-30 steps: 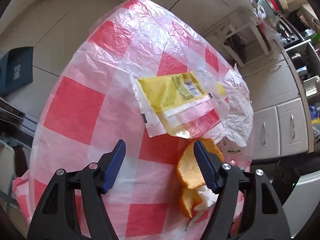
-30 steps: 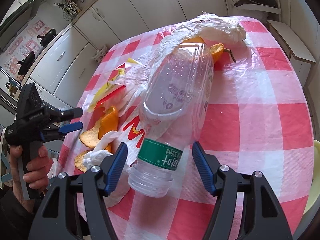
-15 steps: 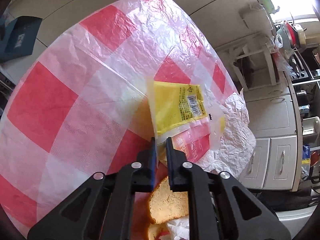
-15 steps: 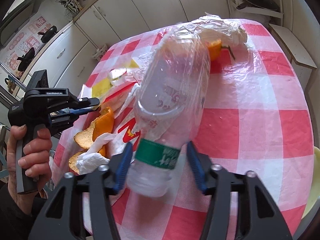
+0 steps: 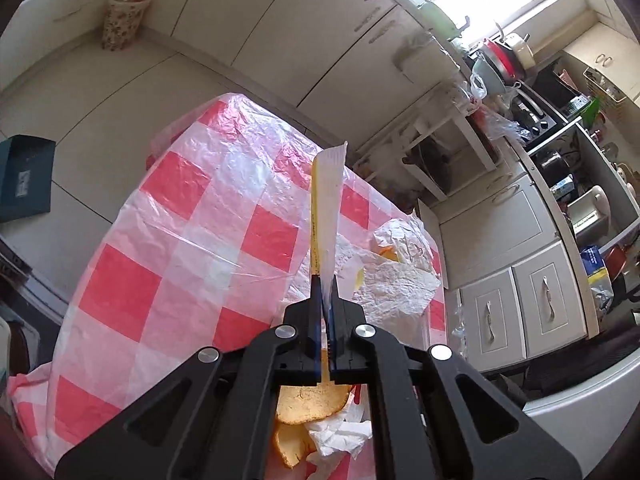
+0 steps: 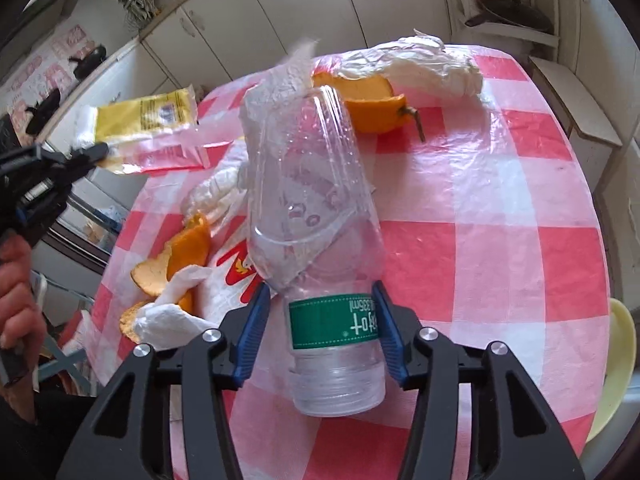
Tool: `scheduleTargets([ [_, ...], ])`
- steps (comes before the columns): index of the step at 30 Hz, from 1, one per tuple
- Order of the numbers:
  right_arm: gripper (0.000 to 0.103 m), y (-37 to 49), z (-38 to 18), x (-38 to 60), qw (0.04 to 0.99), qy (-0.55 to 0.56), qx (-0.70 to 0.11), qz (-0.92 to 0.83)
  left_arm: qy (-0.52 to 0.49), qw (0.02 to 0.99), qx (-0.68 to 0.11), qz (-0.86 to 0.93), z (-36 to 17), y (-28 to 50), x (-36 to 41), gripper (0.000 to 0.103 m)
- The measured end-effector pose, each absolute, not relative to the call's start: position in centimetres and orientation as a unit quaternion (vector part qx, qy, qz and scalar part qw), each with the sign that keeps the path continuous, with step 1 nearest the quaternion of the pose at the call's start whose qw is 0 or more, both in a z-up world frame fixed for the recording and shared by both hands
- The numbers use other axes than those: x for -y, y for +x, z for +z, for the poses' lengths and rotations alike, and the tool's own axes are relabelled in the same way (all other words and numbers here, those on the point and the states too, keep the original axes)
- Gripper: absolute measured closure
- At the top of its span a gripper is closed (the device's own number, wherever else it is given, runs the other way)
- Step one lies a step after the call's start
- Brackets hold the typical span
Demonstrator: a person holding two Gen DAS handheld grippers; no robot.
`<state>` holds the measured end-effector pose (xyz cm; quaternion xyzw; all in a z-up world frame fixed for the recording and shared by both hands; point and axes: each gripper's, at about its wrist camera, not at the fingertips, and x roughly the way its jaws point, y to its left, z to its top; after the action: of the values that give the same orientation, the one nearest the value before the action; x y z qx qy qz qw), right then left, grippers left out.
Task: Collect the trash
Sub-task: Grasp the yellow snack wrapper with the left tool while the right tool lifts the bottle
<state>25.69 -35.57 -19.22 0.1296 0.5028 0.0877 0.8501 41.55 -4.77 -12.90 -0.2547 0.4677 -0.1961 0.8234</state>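
The left gripper (image 5: 325,312) has its jaws pressed together on a wrapper (image 5: 326,208), pinching one edge so the flat yellow and clear packet stands edge-on straight out from the tips, lifted off the surface (image 5: 192,216). In the right view that wrapper (image 6: 148,120) hangs in the air past the surface's far left edge, held by the left gripper (image 6: 98,150) in a hand (image 6: 18,292). The right gripper (image 6: 320,332) has its jaws about half spread and opening, with a bottle (image 6: 316,216) between them at its green label; the right pad looks to touch the label, while a gap shows at the left pad. The bottle is clear, crumpled and capless, its mouth toward the camera and a thin plastic film draped over its far end. Orange peel (image 6: 176,256) and a crumpled tissue (image 6: 168,320) lie left of the jaws near the surface's left edge; more peel (image 6: 368,108) and white paper (image 6: 416,64) lie by the far edge.
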Motion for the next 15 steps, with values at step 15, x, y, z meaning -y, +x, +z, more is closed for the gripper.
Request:
scheduleTargets([
  [15, 0.063, 19.7, -15.3, 40.1, 0.848, 0.230, -0.458, 0.139, -0.167, 0.857, -0.406, -0.270, -8.4, 34.9, 4.6, 0.101],
])
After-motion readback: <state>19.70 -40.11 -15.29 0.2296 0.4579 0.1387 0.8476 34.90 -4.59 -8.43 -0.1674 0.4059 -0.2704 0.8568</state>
